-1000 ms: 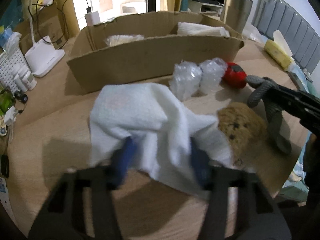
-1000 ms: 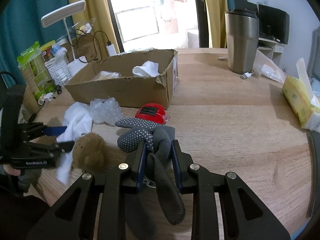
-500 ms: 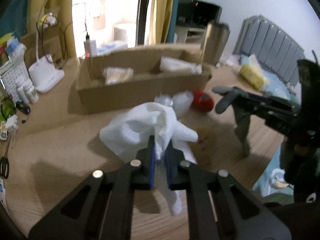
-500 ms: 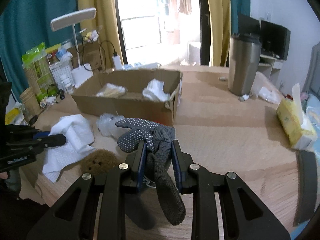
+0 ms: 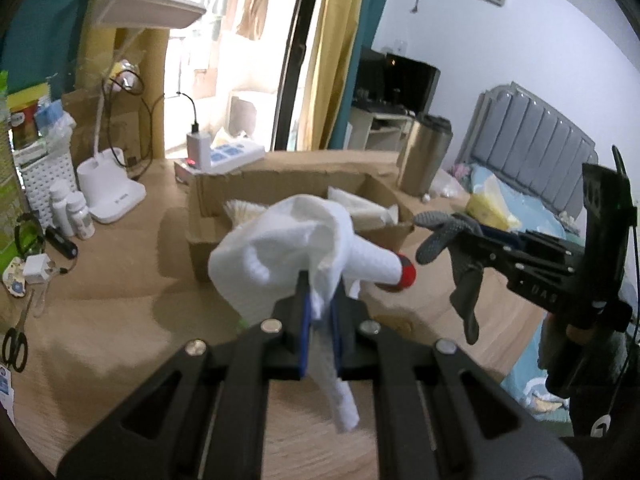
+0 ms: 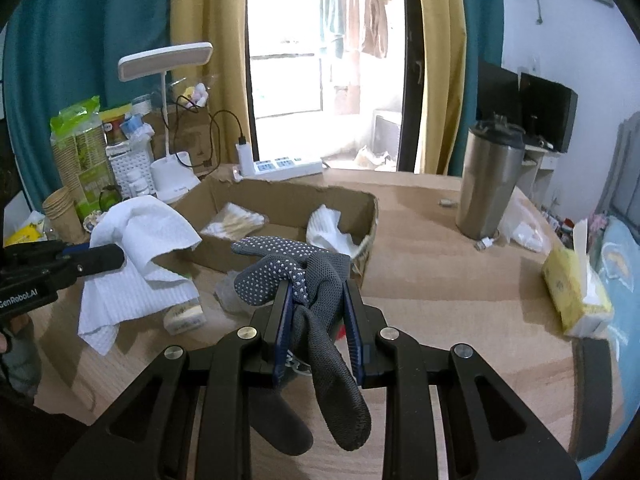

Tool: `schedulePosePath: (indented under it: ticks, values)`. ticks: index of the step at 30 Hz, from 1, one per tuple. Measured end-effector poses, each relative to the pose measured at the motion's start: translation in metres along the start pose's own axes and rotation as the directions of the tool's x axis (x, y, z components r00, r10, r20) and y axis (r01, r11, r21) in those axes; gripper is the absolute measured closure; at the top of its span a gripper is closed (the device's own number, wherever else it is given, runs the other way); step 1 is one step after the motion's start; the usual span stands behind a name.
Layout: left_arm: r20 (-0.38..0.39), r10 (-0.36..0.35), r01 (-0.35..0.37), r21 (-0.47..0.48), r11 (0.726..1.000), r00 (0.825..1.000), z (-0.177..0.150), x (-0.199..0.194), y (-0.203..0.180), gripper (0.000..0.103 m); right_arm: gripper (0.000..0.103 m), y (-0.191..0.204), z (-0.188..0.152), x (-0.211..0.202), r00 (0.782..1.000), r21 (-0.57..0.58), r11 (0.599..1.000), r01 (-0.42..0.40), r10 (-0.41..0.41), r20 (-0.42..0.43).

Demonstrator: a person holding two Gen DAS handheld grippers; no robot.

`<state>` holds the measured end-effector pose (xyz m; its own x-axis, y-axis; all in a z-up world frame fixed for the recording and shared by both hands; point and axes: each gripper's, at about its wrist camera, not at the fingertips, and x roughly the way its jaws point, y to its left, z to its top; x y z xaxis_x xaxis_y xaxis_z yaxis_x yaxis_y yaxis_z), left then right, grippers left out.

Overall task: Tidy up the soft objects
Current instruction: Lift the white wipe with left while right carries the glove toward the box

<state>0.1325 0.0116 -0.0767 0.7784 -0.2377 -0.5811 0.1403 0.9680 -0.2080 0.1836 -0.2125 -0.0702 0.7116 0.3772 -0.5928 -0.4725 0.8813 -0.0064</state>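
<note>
1. The left gripper (image 5: 320, 320) has its jaws clenched on a white waffle-textured cloth (image 5: 288, 256), which is lifted clear of the light wooden bench (image 6: 460, 280). The cloth bunches above the jaws and a thin tail hangs below them.
2. From the right wrist camera, the same cloth (image 6: 140, 248) drapes in folds from the left gripper (image 6: 96, 258) at the left edge of the bench.
3. The right gripper (image 6: 316, 320) has its jaws clamped on a grey knitted work glove with pale grip dots (image 6: 296, 276). The glove's fingers flop forward and down, held above the bench.
4. From the left wrist camera, the right gripper (image 5: 486, 250) reaches in from the right side, the glove (image 5: 452, 248) dangling from its tip.
5. A shallow open brown cardboard box (image 6: 280, 200) sits near the back middle of the bench. Inside lie a flat pale tan bundle (image 6: 236, 222) and a crumpled white tissue (image 6: 328, 228).
6. A small red soft object (image 5: 406, 274) shows partly behind the cloth, in front of the box.
7. A tall stainless steel tumbler (image 6: 490, 182) stands towards the back right corner of the bench.
8. A yellow pack of tissues (image 6: 576, 296) lies at the right edge.
9. A white desk lamp (image 6: 172, 120) stands at the back left.
</note>
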Motion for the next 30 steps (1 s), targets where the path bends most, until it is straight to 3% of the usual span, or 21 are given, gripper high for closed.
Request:
schedulePosePath:
  ticks: [12, 20, 30]
  values:
    - [0.076, -0.004, 0.004, -0.003, 1.0, 0.997, 0.019, -0.019, 0.021, 0.095, 0.077, 0.022, 0.032, -0.009, 0.996, -0.029, 0.999, -0.015, 0.017, 0.086]
    - [0.126, 0.004, -0.003, -0.005, 1.0, 0.992, 0.04, -0.019, 0.034, 0.095, 0.076, 0.038, 0.045, -0.012, 0.983, -0.115, 0.993, 0.006, 0.015, 0.181]
    - [0.145, 0.014, -0.012, -0.013, 1.0, 0.989, 0.057, -0.005, 0.05, 0.095, 0.076, 0.03, 0.066, 0.002, 0.969, -0.093, 0.989, -0.119, 0.136, 0.208]
